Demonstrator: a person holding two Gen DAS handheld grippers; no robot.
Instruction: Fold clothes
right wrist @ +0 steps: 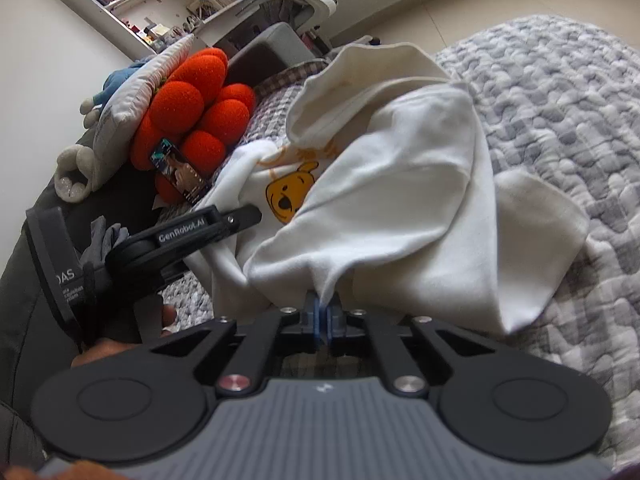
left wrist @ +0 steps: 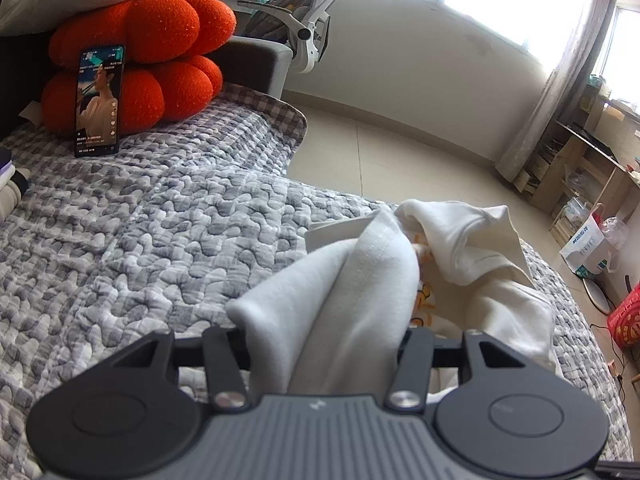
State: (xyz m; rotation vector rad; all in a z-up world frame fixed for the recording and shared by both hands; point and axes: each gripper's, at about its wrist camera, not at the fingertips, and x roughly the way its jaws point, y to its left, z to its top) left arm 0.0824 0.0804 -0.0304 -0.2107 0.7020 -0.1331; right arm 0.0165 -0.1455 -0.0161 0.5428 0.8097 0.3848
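A white sweatshirt (right wrist: 400, 184) with a yellow bear print (right wrist: 288, 196) lies crumpled on the grey quilted bed. My right gripper (right wrist: 324, 314) is shut, its blue pads pinching a pulled-up corner of the sweatshirt's fabric. In the left wrist view a thick fold of the same sweatshirt (left wrist: 360, 280) fills the gap of my left gripper (left wrist: 326, 336) and hides its fingertips. The rest of the garment bunches up beyond it. From the right wrist view the left gripper (right wrist: 248, 214) reaches into the sweatshirt from the left, next to the bear print.
Orange pumpkin cushions (left wrist: 152, 60) with a lit phone (left wrist: 98, 100) leaning on them stand at the head of the quilt (left wrist: 160, 220). An office chair (left wrist: 312, 20) and tiled floor lie beyond. Shelves, bags and a red basket (left wrist: 624, 320) line the right wall.
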